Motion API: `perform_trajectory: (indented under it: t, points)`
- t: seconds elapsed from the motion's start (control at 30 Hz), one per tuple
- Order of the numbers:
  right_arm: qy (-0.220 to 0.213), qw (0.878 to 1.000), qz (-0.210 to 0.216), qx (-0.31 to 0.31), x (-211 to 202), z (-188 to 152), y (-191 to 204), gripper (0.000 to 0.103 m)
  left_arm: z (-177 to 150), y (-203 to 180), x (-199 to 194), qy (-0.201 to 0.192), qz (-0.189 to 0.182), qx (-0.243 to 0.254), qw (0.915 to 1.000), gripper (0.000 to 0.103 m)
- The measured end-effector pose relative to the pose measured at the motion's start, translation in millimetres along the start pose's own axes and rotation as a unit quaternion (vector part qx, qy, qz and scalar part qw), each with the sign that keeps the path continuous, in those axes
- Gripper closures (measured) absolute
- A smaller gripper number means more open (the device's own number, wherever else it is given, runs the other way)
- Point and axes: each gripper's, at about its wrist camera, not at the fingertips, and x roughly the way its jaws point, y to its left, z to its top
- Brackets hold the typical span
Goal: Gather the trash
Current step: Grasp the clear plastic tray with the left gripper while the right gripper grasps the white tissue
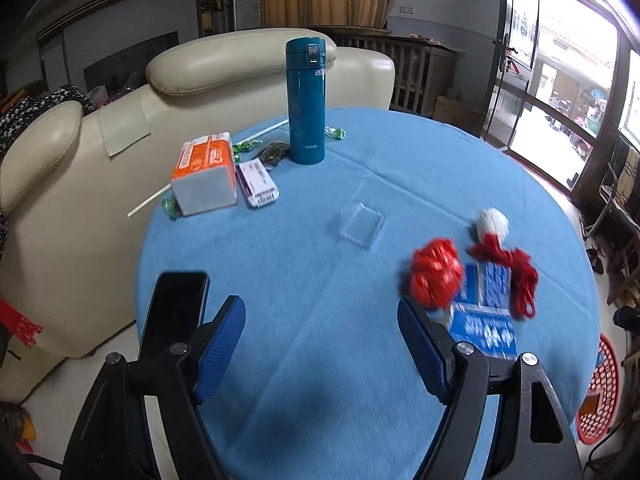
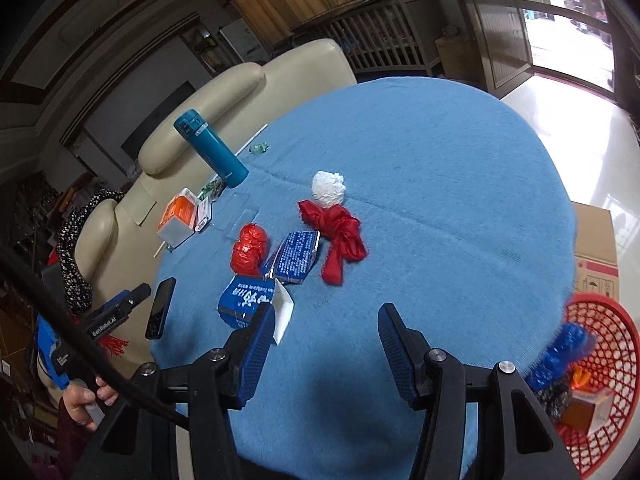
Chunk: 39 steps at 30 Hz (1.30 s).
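Left gripper (image 1: 321,326) hangs over the near edge of the blue table (image 1: 360,160), jaws wide apart, nothing between them. Going left to right in its view: black phone (image 1: 176,312) at 10 o'clock by the left finger, orange tissue box (image 1: 206,172) and teal flask (image 1: 306,100) far off at 11-12, clear plastic tray (image 1: 360,222) at 12, then the trash cluster at 1-2 o'clock: red crumpled wrapper (image 1: 436,274), blue packets (image 1: 486,312), red cloth strip (image 1: 512,276), white paper ball (image 1: 493,220). Right gripper (image 2: 327,320) is also spread open and empty; the blue packets (image 2: 256,300) lie just past its left finger at 10-11, the red wrapper (image 2: 250,250) beyond them, red cloth (image 2: 340,236) at 12 with its long axis running roughly away from the jaws, white ball (image 2: 328,188) behind it. Red basket (image 2: 600,380) sits off the table at 3-4 o'clock, already holding some trash. Likely judgement: right gripper is nearer both cluster and basket, so it probably takes the next pick, reaching forward-left.
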Motion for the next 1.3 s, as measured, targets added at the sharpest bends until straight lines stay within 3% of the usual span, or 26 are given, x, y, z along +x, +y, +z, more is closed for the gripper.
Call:
perform_trajectory:
  t: [0.2, 0.4, 0.63, 0.7, 0.8, 0.93, 0.97, 1.0, 1.03, 1.3]
  points:
    - [0.000, 1.000, 0.010, 0.001, 49, 55, 8, 0.045, 34, -4, 45, 0.027, -0.020, 0.007, 0.9994, 0.024]
    - [0.020, 1.000, 0.001, 0.021, 123, 112, 8, 0.045, 62, -19, 97, 0.069, -0.033, 0.026, 0.9967, 0.024]
    - [0.065, 0.997, -0.008, 0.051, 196, 133, 0, 0.045, 84, -38, 141, 0.097, -0.041, 0.040, 0.9937, 0.024]
    - [0.078, 0.995, -0.032, 0.049, 211, 131, -2, 0.046, 88, -46, 151, 0.104, -0.036, 0.049, 0.9928, 0.024]
    - [0.089, 0.994, -0.048, 0.042, 223, 130, -5, 0.063, 90, -55, 166, 0.114, -0.031, 0.063, 0.9910, 0.024]
    - [0.081, 0.995, -0.037, 0.038, 215, 129, -7, 0.068, 89, -57, 178, 0.125, -0.037, 0.067, 0.9893, 0.024]
    - [0.071, 0.996, -0.036, 0.038, 208, 128, -9, 0.068, 88, -57, 181, 0.126, -0.040, 0.065, 0.9891, 0.027]
    - [0.063, 0.997, -0.034, 0.038, 200, 128, -11, 0.068, 87, -57, 183, 0.128, -0.043, 0.064, 0.9888, 0.037]
    - [0.053, 0.997, -0.028, 0.040, 188, 127, -14, 0.068, 87, -56, 186, 0.133, -0.045, 0.063, 0.9881, 0.043]
    - [-0.046, 0.998, -0.014, 0.031, 61, 88, -44, 0.068, 88, -54, 180, 0.106, -0.034, 0.038, 0.9931, 0.048]
